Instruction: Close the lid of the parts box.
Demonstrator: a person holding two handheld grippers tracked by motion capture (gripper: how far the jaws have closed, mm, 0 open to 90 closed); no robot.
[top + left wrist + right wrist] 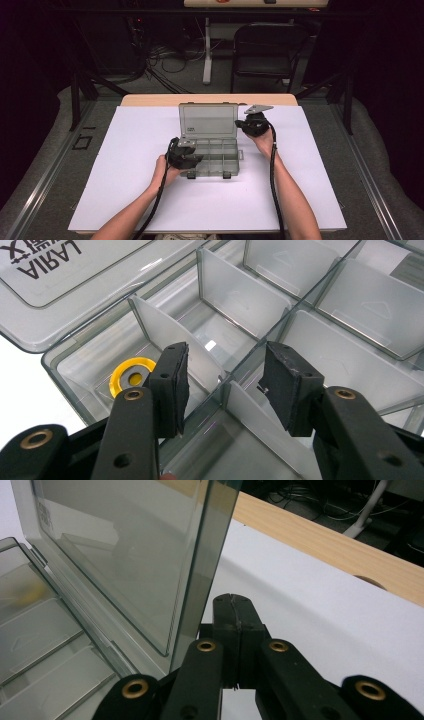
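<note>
Two forearms reach in from the near edge of a white-covered counter (125, 165), each hand carrying a claw. Between them sits a clear plastic organiser box (212, 159), its lid (208, 120) standing upright at the back.

One claw, the left claw (225, 385), hangs released, jaws apart, over the box's near left corner, straddling a translucent divider (170, 340). A yellow ring (131, 376) lies flat on the floor of the corner compartment just beyond its left jaw, touching nothing but the floor. The claw looks poised either to fetch the ring or to have just dropped it there.

At the lid's right edge sits the right claw (235, 625), clenched and empty, with its jaws pressed together just beside the edge, probably to steady the lid open; contact cannot be confirmed.

Compartment walls crowd the ring closely, so the claw has little sideways room. Around the box, the counter offers wide open space.
</note>
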